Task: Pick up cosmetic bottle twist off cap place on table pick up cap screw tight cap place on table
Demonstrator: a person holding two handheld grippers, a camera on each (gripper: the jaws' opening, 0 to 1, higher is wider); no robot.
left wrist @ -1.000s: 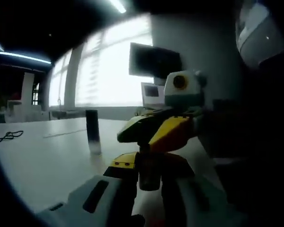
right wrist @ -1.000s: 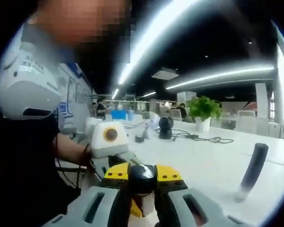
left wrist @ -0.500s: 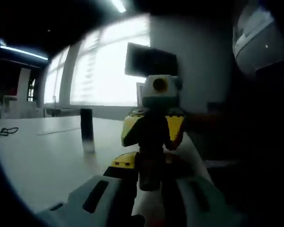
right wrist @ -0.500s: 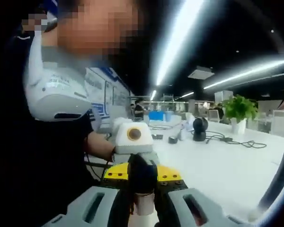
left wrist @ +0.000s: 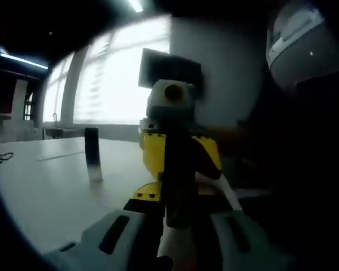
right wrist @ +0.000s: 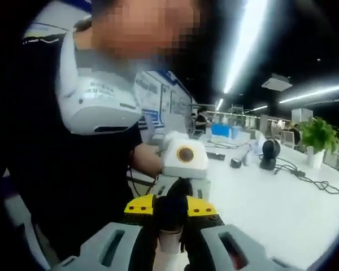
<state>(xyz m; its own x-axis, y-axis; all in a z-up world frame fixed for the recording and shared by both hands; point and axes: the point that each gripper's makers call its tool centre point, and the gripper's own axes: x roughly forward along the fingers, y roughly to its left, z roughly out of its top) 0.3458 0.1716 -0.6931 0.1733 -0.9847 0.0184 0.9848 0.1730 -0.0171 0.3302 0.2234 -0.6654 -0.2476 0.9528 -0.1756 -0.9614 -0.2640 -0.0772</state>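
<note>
Both grippers are up off the white table (left wrist: 51, 192) and facing one another. In the left gripper view, the left gripper (left wrist: 178, 217) has its jaws pressed onto a dark cylinder — the cosmetic bottle (left wrist: 178, 195), standing upright between them. Right above it, the right gripper (left wrist: 178, 155) comes in head-on, yellow and black, its jaws pointing down toward the top of that bottle; the contact point is blurred, so I can't tell exactly where it bites.

In the right gripper view, the right gripper (right wrist: 170, 226) is pinched on a dark rounded piece with a pale neck below it — that reads as the cap (right wrist: 170, 212) end of the bottle, sitting squarely between its jaws. Just beyond it sits the left gripper (right wrist: 181, 175), held by the person's hand (right wrist: 150, 161); their dark shirt and white vest are close behind.

Off to the left in the left gripper view, a second dark cylinder (left wrist: 92, 161) with a paler base stands upright on the table, well apart from both tools. Bright windows (left wrist: 118, 84) glow behind it and a dark monitor (left wrist: 169, 70) hangs on the wall.

Far across the table in the right gripper view: a potted plant (right wrist: 319, 138), a round black camera (right wrist: 269, 152) and a trailing black cable (right wrist: 313, 182).
</note>
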